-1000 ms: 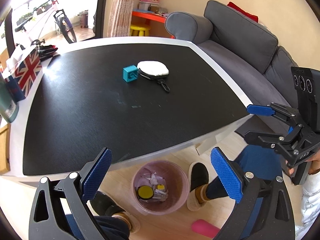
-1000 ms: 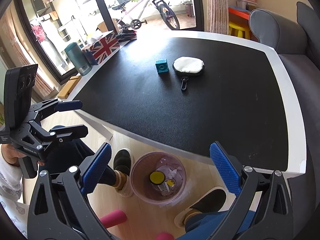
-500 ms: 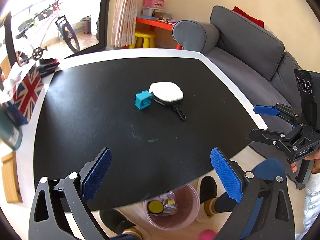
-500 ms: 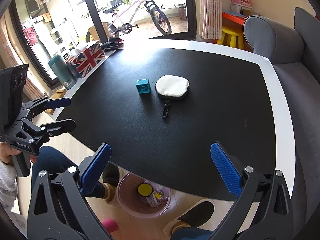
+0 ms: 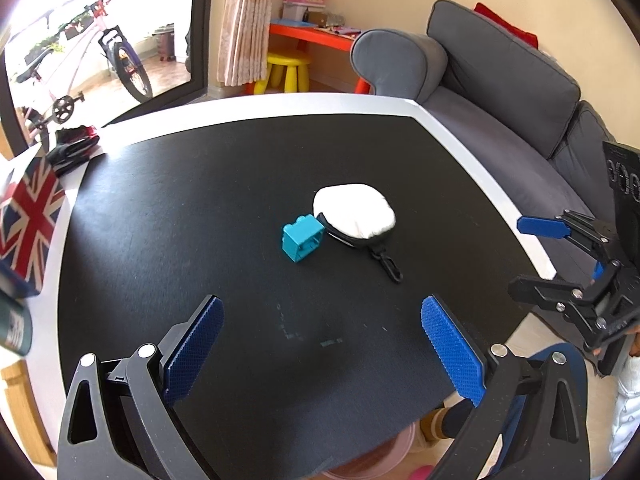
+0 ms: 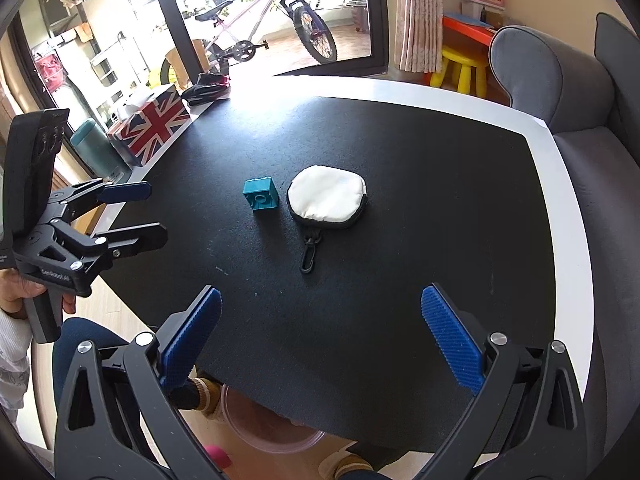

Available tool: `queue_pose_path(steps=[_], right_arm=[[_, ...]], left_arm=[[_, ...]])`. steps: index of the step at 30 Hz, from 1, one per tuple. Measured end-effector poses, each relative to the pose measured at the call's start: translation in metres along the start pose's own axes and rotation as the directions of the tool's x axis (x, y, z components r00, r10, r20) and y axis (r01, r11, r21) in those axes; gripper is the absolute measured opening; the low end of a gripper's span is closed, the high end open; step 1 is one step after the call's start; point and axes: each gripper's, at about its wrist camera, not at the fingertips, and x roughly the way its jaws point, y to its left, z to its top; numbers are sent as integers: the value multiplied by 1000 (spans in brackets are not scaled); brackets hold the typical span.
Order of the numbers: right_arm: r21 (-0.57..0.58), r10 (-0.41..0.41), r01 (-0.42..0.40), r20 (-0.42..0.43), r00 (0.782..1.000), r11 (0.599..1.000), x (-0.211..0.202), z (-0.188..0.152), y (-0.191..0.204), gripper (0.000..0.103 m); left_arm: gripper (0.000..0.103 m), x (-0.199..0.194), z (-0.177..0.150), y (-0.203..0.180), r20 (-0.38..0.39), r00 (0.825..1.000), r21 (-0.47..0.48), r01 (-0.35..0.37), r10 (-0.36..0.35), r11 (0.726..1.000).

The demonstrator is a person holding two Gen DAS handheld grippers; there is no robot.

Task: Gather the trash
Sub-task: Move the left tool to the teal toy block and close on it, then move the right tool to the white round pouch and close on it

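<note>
The left gripper [image 5: 322,344] and the right gripper [image 6: 322,334] both hang over the near side of the black table [image 6: 440,168]. Each has its blue fingers spread wide and holds nothing. A small teal block [image 6: 261,199] sits in the middle of the table. Just beside it lies a white pouch [image 6: 327,196] with a black clip. The two may be touching, but it is hard to tell. A pink bin [image 6: 272,436] peeks out from under the table's near edge, by the person's feet.
</note>
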Motion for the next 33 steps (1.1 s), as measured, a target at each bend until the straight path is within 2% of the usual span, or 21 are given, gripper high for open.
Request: queue_pose_path(steps=[11,20,25,30,33], right_arm=[[11,6,-6,-40,999,1000,25,4,-8,98],[9,5,-5,-58,998,1000,37,10,-14,98],[9,7,-6,-70,998,1000,44,11,-16,98],[9,7,-7,-75,997,1000,47,13,-17,98],[8,7,-7,-74,997,1000,47,14,-17,98]], left_arm=[[95,51,21,13,-69,997,29,-18,20,999],[95,78,32,16,-82,996,79,-34,40,996],[78,83,33,13,-62,998,109,-8,15,994],[36,90,33,13,-77,997,117,-6,15,993],[26,90,33,13,-79,997,119,-7,17,993]])
